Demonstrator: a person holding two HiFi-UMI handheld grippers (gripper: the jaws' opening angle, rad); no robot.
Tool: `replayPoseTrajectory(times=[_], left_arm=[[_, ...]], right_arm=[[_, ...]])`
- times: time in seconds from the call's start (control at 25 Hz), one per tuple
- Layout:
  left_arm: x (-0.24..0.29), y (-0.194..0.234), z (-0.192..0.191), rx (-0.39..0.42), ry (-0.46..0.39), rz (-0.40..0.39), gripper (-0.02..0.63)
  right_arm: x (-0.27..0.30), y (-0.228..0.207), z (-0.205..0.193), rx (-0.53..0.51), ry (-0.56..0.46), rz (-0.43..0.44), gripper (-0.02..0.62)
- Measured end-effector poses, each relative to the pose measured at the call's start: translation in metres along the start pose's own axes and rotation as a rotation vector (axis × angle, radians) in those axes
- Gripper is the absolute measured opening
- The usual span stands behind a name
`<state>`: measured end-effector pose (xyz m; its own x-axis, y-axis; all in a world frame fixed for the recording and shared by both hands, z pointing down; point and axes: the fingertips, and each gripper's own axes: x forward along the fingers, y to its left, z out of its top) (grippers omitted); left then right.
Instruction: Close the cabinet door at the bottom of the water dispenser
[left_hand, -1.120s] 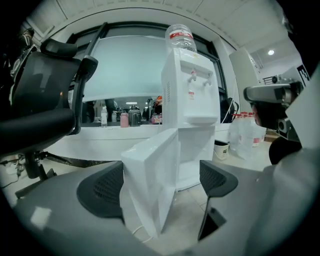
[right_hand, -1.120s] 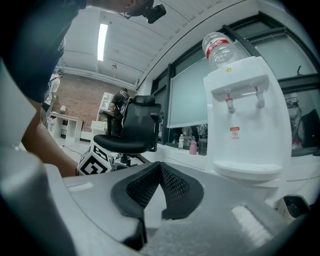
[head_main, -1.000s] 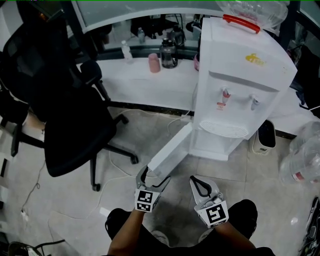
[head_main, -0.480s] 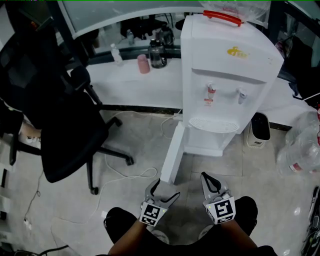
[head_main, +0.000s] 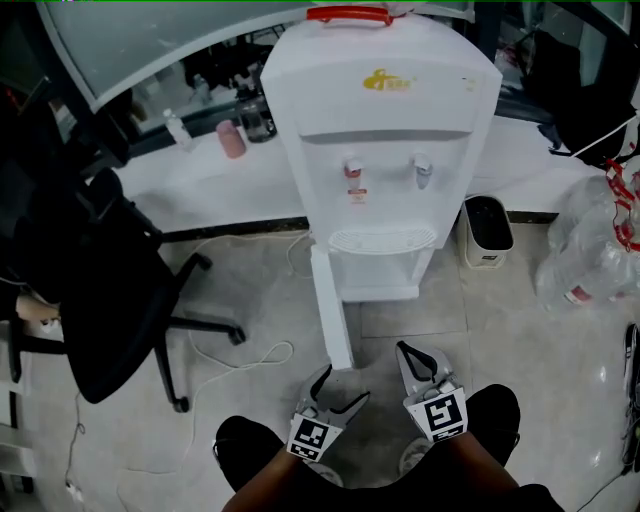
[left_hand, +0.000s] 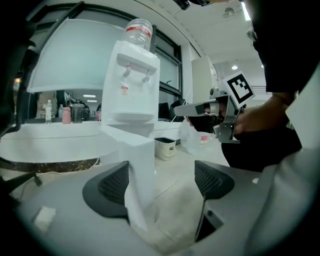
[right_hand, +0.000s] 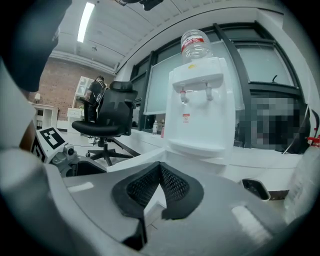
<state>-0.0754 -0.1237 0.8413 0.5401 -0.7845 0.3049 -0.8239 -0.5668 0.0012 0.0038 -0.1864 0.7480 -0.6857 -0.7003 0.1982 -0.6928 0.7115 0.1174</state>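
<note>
Closing, left claw (left_hand: 162, 181) straddles the cabinet door (left_hand: 139, 162) edge.

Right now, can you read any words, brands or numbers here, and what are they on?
No text is legible.
On the water dispenser, a yellow logo: too blurred.
Under its tap, a red-and-white sticker: too small.
On top, a red bottle label: blurred.
Cubes on the left gripper and right gripper: black square markers, no words.

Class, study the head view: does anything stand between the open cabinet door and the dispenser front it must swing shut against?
Nothing visible does. Only bare floor lies between the cabinet door and the base of the water dispenser.
</note>
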Motion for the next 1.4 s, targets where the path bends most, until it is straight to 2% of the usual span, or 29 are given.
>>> replayPoseTrajectory(times=[0.32,0.56,0.76,1.12,1.4], left_arm=[[0.036,-0.018,0.012,0.038,-0.016,-0.099,0.413],[0.061,-0.032,0.02,0.058,-0.02,-0.144,0.404],[0.084,-0.041,0.027,0.08,-0.013,-0.175,0.384],[0.135,-0.052,0.046,0.083,-0.037,-0.164,0.362],[0.172,-0.049,0.059,0.106,-0.044,-0.168,0.328]], right_arm=[[-0.022,-0.035,-0.016,0.046,0.01,-0.095,0.005],[-0.031,-0.05,-0.026,0.058,0.019,-0.12,0.005],[-0.036,-0.067,-0.034,0.067,0.012,-0.174,0.005],[-0.054,-0.098,-0.035,0.14,-0.017,-0.241,0.005],[-0.054,-0.106,-0.046,0.15,-0.011,-0.243,0.005]])
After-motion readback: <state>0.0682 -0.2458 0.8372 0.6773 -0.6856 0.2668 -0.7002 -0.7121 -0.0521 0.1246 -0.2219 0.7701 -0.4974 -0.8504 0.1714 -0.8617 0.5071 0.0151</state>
